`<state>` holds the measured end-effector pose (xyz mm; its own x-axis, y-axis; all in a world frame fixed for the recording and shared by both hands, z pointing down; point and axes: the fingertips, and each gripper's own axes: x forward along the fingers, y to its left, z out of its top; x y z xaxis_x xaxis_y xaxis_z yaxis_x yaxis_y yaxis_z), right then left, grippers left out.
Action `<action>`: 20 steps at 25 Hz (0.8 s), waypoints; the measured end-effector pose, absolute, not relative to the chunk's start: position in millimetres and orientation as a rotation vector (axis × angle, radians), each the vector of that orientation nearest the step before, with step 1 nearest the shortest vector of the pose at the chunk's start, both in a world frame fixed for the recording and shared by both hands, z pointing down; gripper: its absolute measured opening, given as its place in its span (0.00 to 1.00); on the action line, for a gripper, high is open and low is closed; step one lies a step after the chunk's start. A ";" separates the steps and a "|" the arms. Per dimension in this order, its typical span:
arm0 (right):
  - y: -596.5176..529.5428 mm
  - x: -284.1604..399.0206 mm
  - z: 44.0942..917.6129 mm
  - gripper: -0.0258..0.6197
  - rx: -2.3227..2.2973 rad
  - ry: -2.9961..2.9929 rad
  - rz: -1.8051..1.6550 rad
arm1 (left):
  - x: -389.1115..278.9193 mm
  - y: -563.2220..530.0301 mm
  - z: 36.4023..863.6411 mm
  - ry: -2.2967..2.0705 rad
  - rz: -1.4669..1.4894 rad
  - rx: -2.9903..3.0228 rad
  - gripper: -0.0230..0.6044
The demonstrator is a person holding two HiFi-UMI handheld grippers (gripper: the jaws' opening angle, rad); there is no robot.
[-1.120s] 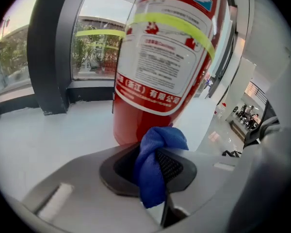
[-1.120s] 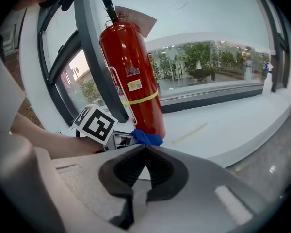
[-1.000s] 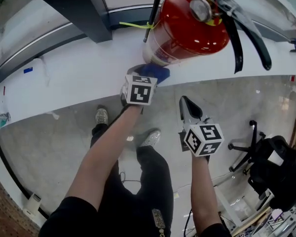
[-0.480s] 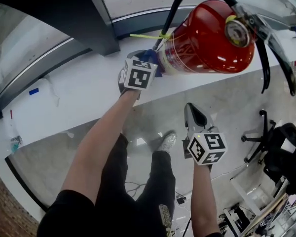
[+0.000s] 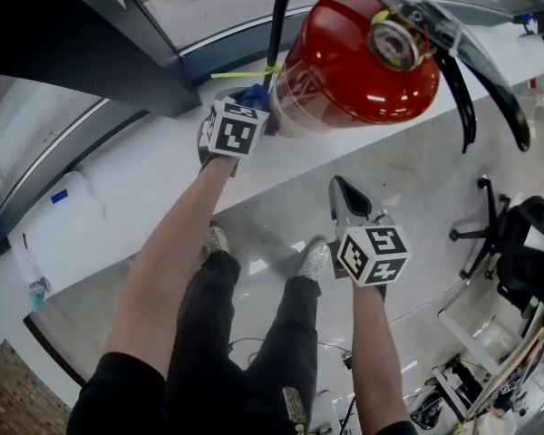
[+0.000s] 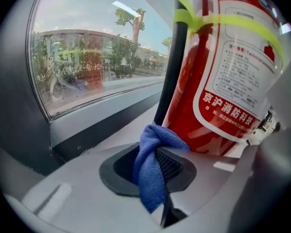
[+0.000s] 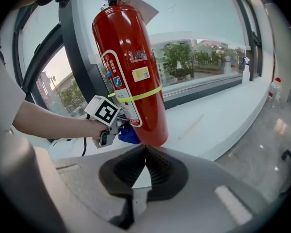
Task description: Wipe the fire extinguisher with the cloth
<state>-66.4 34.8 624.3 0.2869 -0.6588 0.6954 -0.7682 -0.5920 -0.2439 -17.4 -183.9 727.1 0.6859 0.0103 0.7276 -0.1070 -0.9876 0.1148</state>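
Note:
A red fire extinguisher (image 5: 363,62) stands on the white window ledge (image 5: 118,184), with a black hose (image 6: 172,67) and a yellow strap (image 6: 218,19) round its label. My left gripper (image 5: 247,114) is shut on a blue cloth (image 6: 153,171), and the cloth presses against the lower left of the red body, beside the hose. From the right gripper view the extinguisher (image 7: 131,67) stands upright, with the cloth (image 7: 128,135) low on its left side. My right gripper (image 5: 342,188) hangs off the ledge over the floor, shut and empty (image 7: 145,150).
A dark window frame (image 5: 118,53) runs behind the ledge. The person's legs and shoes (image 5: 313,261) stand on the glossy floor below. An office chair (image 5: 517,243) is at the right. A spray bottle (image 7: 243,64) stands far along the ledge.
The left gripper has carried the cloth from under the extinguisher's base round to its left side by the hose, rolling as it went. The right gripper has hardly moved.

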 end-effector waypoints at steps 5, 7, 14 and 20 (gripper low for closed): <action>27.6 -69.2 621.0 0.04 2.394 -1.391 1.184 | -35.5 -166.8 729.0 -0.053 1.217 2.726 0.14; 29.1 -75.1 620.1 0.04 2.370 -1.426 1.186 | -46.1 -158.7 727.9 -0.094 1.219 2.702 0.14; 53.0 -75.6 614.6 0.04 2.320 -1.540 1.175 | -69.6 -103.6 730.1 -0.245 1.214 2.563 0.14; 96.6 -48.7 614.8 0.04 2.237 -1.645 1.169 | -62.9 -56.7 730.8 -0.417 1.167 2.377 0.14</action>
<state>-48.7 96.6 614.8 0.1063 -0.7578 0.6438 -0.8573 -0.3979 -0.3268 -62.9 -56.7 730.8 0.5947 -0.0680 0.8011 -0.4552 -0.8498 0.2658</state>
